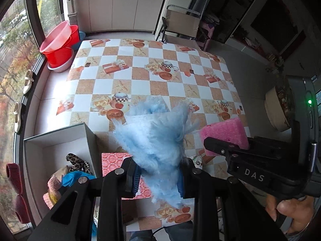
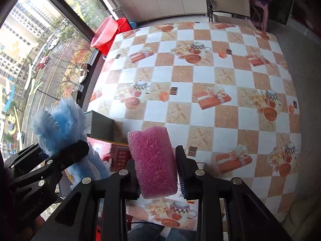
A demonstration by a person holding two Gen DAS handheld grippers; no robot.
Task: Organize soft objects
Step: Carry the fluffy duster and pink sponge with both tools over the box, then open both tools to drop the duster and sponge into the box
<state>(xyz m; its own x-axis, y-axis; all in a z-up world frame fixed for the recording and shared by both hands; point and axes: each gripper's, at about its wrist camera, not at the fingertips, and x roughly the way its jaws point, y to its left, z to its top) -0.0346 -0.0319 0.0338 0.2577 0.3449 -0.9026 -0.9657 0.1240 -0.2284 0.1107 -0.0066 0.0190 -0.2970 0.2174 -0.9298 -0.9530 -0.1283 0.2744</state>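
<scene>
My left gripper (image 1: 158, 177) is shut on a fluffy light-blue soft item (image 1: 154, 136) and holds it above the near edge of the checkered table (image 1: 140, 76). It also shows in the right wrist view (image 2: 60, 124). My right gripper (image 2: 158, 177) is shut on a pink sponge (image 2: 153, 160), held above the table; the sponge also shows in the left wrist view (image 1: 224, 132) at the right. An open white box (image 1: 60, 140) at the table's near left corner holds a leopard-print item (image 1: 77, 161) and other soft things.
A pink patterned box lid (image 1: 112, 162) lies by the white box. Red basins (image 1: 58, 44) stand on the sill at far left, with shoes (image 1: 27, 81) along the window. A folding chair (image 1: 180, 23) stands beyond the table.
</scene>
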